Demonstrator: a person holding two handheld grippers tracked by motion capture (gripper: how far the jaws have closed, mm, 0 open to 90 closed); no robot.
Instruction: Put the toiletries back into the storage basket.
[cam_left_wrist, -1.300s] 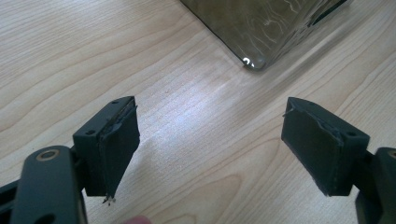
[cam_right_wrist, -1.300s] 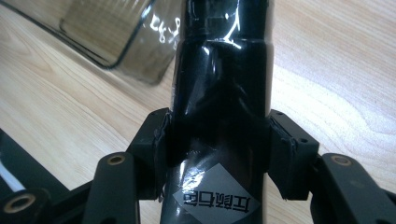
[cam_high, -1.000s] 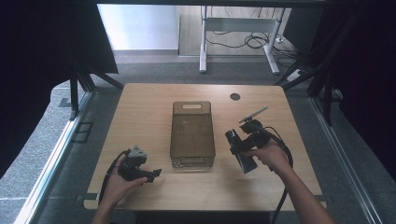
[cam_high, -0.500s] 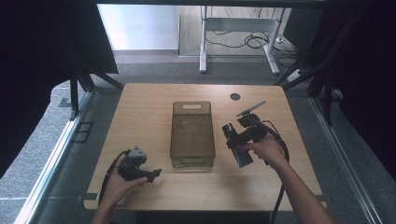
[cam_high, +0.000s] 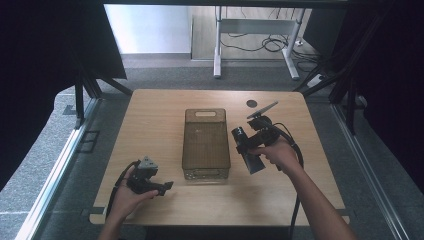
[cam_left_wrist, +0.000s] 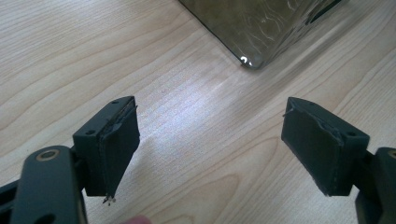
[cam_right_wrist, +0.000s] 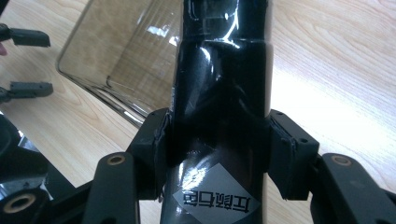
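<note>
A black bottle (cam_high: 249, 156) with a grey label lies tilted in my right gripper (cam_high: 254, 142), just right of the clear brown bin (cam_high: 205, 113) at the table's middle. In the right gripper view both pads press on the sides of the black bottle (cam_right_wrist: 219, 93), so the right gripper (cam_right_wrist: 219, 154) is shut on it, with the bin (cam_right_wrist: 116, 56) behind and to the left. My left gripper (cam_high: 167, 186) rests near the front left of the table, jaws pointing at the bin's near corner. Its left gripper (cam_left_wrist: 210, 154) jaws stand open over bare wood, the bin's corner (cam_left_wrist: 261, 28) ahead.
A small dark disc (cam_high: 251, 103) lies on the wooden table (cam_high: 150, 115) at the back right. Cables trail from both grippers toward the front edge. Dark curtains flank the table, and a white desk frame (cam_high: 217, 45) stands on the floor beyond.
My right gripper has carried the black bottle left, toward the bin, and a little higher. The left gripper has stayed where it was.
</note>
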